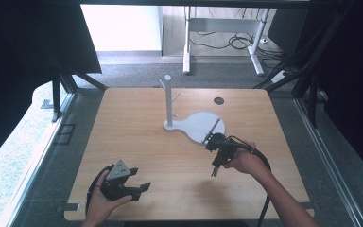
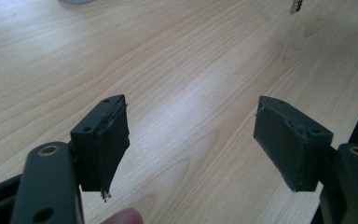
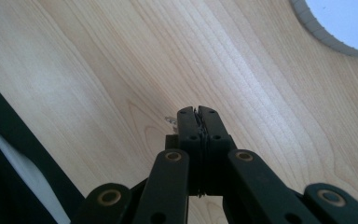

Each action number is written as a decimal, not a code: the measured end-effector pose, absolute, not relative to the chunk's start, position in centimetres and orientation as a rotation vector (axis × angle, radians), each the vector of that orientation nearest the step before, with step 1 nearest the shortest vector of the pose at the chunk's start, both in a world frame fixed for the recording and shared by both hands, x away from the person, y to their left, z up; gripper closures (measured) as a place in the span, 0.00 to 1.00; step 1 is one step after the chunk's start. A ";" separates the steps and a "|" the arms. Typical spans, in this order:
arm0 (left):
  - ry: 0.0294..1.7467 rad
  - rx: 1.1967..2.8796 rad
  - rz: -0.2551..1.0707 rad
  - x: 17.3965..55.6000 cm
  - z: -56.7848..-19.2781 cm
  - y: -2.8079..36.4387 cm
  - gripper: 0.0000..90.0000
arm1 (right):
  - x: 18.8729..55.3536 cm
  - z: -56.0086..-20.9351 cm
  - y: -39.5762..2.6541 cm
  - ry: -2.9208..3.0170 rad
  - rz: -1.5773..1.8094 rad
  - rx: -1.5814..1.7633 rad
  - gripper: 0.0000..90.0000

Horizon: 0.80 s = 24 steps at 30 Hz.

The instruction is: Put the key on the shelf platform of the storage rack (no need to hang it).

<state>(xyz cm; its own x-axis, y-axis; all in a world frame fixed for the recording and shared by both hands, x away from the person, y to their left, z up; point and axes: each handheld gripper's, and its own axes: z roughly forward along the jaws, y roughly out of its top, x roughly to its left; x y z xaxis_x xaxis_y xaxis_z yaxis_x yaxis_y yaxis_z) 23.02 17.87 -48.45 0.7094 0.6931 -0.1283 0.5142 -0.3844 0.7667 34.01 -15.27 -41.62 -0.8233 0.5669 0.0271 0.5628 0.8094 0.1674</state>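
While the left gripper rests low at the table's near edge with its jaws spread wide over bare wood, the right gripper hangs farther in, jaws pressed together on nothing, just short of the white stand's round base.

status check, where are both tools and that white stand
Left tool open, empty, low over the table's near edge. Right tool shut, something thin and pale pinched at its tip, unclear what. White stand upright mid-table, untouched. Nothing in the way.

Black tongs, white stand, pale wood-grained table.
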 end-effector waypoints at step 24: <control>0.927 2.064 0.275 23.1 -48.3 18.3 0.30 | 37.5 -42.0 -14.9 2.958 0.263 0.963 0.99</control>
